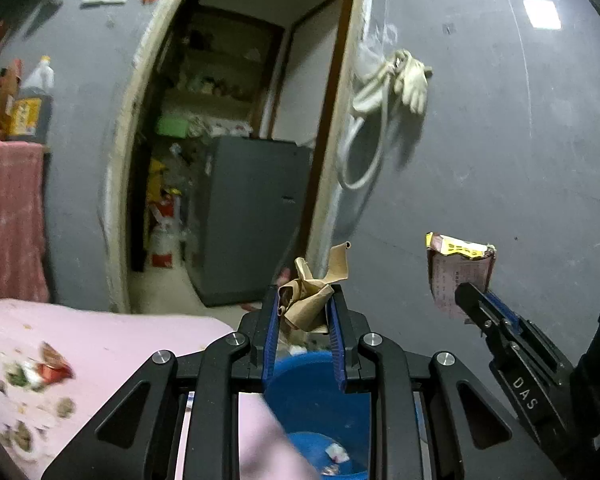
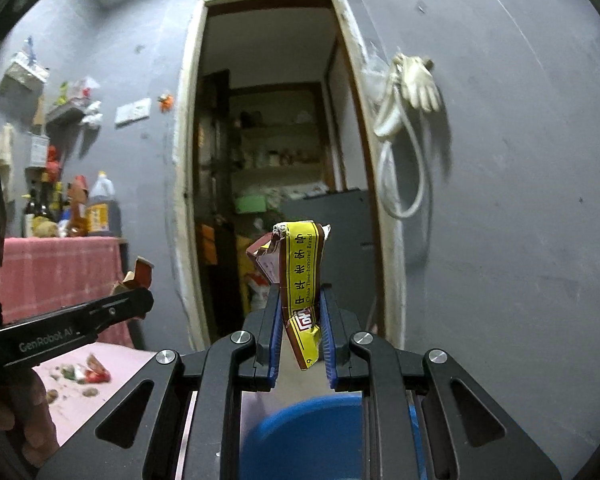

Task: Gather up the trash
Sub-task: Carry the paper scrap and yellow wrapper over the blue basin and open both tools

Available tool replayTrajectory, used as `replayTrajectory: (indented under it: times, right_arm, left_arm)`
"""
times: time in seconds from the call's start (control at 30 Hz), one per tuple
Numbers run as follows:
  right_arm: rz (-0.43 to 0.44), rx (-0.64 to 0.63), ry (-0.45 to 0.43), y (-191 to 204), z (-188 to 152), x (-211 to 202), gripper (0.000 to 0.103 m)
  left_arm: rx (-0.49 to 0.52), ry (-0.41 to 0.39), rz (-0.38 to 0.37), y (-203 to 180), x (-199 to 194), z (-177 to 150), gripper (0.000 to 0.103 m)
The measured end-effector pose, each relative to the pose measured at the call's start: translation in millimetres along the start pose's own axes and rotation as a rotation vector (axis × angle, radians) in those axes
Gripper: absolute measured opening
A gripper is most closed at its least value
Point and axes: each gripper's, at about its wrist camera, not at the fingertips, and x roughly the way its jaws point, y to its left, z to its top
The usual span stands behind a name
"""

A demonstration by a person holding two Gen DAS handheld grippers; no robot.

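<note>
Brown crumpled paper (image 1: 310, 300) clamped between the blue pads of the left gripper (image 1: 304, 304), held up in the air. Yellow-and-brown wrapper (image 2: 300, 292) clamped likewise in the right gripper (image 2: 300, 312), standing upright between the fingers. Both pieces lifted and carried, none touching a surface.

Just below and a little in front of both grippers: blue bin (image 1: 320, 400), open, with some scraps already at the bottom. Step in hand, by my judgement: transport of two collected pieces to the bin, close to the drop.

Next move probably calls for lowering or tipping each gripper over the bin mouth, then opening the jaws so each piece falls inside. Light paper may stick to a pad or drift aside, so release close to the rim seems safer.

Left of the bin: pink tablecloth (image 1: 100, 344) with more trash (image 1: 54, 368), a red-and-white wrapper and small crumbs, so task not finished. Behind: grey wall (image 1: 500, 160), open doorway (image 1: 240, 120), white gloves (image 1: 410, 80) hanging beside it.
</note>
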Motion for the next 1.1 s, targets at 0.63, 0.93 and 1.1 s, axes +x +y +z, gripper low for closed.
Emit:
replayTrajectory:
  times: [0.63,0.93,1.1]
  right_arm:
    - [-0.066,0.077,0.266,-42,-41,30,0.016]
    - [-0.054,0.128,0.364,-48,-57,46,0.029]
    - [-0.054,0.131,0.366,-46,-56,47,0.029]
  left_arm:
    - [-0.058,0.262,-0.02,-10,78,-40,0.027]
    - [-0.102,0.351,-0.014,3,95,-58,0.037]
    - [-0.124,0.375,-0.014,10,98,-60,0.039]
